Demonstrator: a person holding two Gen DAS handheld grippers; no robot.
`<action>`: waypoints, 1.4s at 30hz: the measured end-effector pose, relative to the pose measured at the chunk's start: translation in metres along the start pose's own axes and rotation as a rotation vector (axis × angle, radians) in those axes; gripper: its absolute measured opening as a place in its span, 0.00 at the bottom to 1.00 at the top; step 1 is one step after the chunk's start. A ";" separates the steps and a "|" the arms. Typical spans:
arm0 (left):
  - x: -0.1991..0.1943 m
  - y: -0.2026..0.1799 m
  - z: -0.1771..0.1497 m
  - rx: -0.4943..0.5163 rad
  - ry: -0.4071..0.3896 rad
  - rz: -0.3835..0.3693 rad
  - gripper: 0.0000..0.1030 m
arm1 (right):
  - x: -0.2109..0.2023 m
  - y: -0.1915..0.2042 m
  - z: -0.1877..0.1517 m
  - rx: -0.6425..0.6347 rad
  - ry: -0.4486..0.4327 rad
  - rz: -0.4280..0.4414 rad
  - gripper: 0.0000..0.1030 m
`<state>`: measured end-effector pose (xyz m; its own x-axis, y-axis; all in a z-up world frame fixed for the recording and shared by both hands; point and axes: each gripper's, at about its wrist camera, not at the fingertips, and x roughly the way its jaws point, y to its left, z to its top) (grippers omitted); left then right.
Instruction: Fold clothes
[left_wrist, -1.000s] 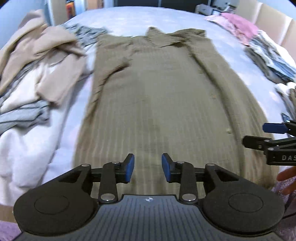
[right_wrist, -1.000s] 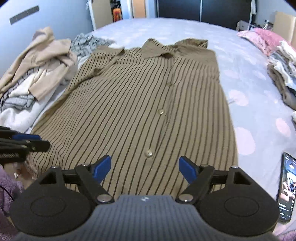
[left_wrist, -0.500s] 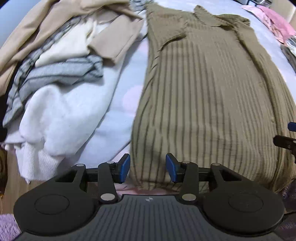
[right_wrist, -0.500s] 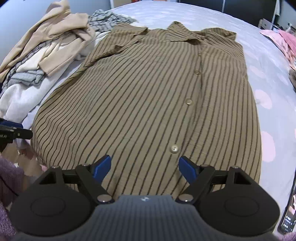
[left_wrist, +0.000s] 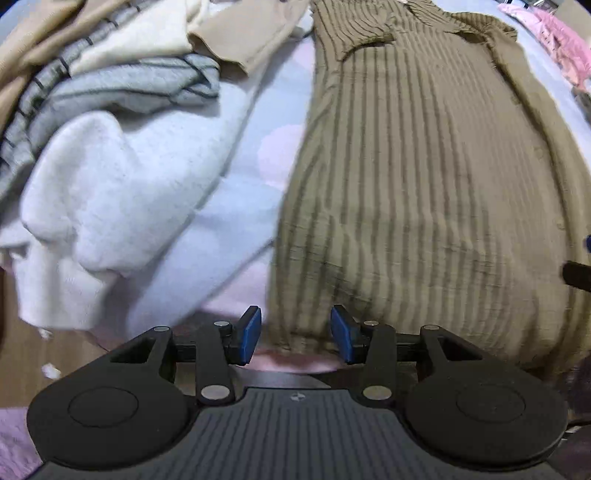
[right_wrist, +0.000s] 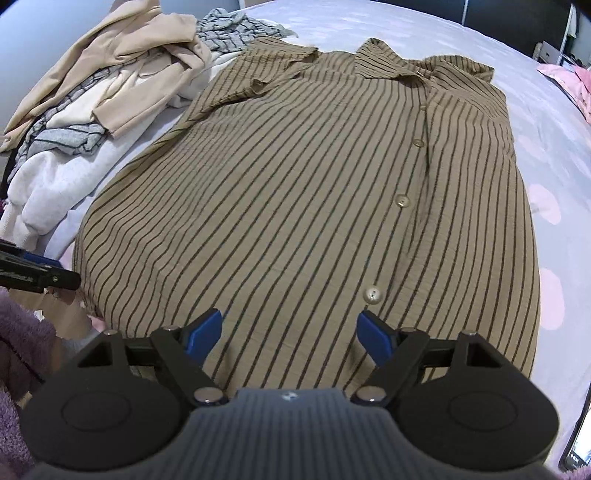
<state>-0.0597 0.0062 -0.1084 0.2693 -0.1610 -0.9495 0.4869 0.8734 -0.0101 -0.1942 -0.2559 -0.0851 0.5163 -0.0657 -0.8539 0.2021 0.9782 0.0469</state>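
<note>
A brown shirt with dark stripes and buttons (right_wrist: 314, 184) lies flat on the bed, collar at the far end, one sleeve folded in. In the left wrist view the shirt (left_wrist: 424, 184) fills the right half. My left gripper (left_wrist: 295, 328) is open over the shirt's near left hem corner, with cloth lying between its blue pads but not pinched. My right gripper (right_wrist: 291, 332) is open wide just above the near hem, to the left of the lowest button (right_wrist: 373, 295). The left gripper's finger (right_wrist: 37, 273) shows at the left edge of the right wrist view.
A heap of white, grey and beige clothes (left_wrist: 92, 166) crowds the bed left of the shirt (right_wrist: 110, 92). Pink clothing (right_wrist: 569, 81) lies far right. A phone (right_wrist: 580, 443) rests at the near right bed edge. A purple fluffy sleeve (right_wrist: 18, 350) is at the left.
Both grippers came down towards the shirt's near hem. The left one swung left to the hem corner and its jaws widened a little. The right jaws kept their width.
</note>
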 end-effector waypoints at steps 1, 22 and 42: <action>0.000 -0.001 0.000 0.017 -0.013 0.022 0.38 | 0.000 0.001 0.000 -0.006 0.000 0.002 0.80; -0.043 -0.026 0.005 0.153 -0.058 -0.169 0.00 | 0.008 -0.014 -0.014 0.036 0.078 -0.094 0.80; -0.046 -0.195 0.045 0.708 -0.052 -0.374 0.00 | -0.008 -0.046 -0.029 0.171 0.057 -0.146 0.79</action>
<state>-0.1294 -0.1770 -0.0492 0.0140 -0.4219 -0.9065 0.9595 0.2608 -0.1065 -0.2315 -0.2951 -0.0955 0.4241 -0.1885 -0.8858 0.4122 0.9111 0.0035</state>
